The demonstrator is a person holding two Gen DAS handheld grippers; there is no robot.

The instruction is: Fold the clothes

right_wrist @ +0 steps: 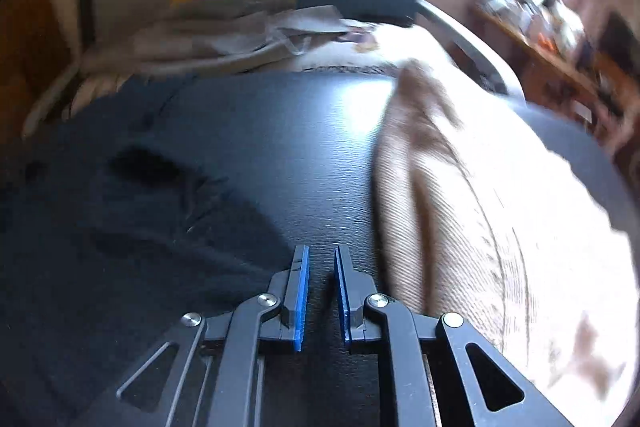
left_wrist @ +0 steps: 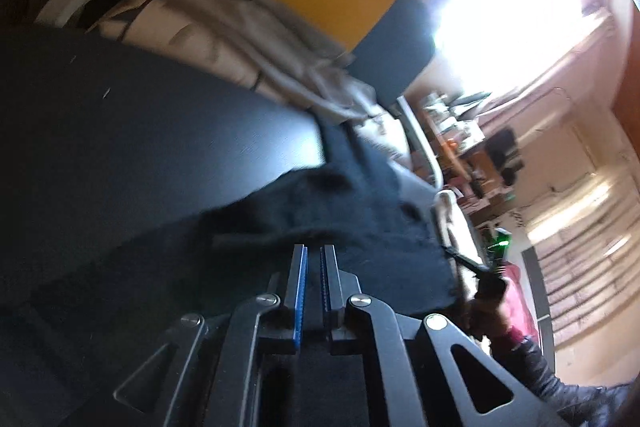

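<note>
Clothes unfolded: dark garment (right_wrist: pixel 132 195) bunched ahead-left of right claw (right_wrist: pixel 321 259), fingers slightly apart, empty. Left claw (left_wrist: pixel 314 255) nearly closed; grip uncertain. Beige garment (right_wrist: pixel 460 187) awaits.

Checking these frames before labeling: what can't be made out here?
- Left claw: dark garment lies past its nearly closed tips; a pinch can't be confirmed.
- Beige cloth, right wrist view: motion-blurred, overexposed; type unclear.
- Shelf clutter, left wrist view: too small, blurred.

L gripper (left_wrist: pixel 314 251) jaws pinch dark garment (left_wrist: pixel 340 203).
</note>
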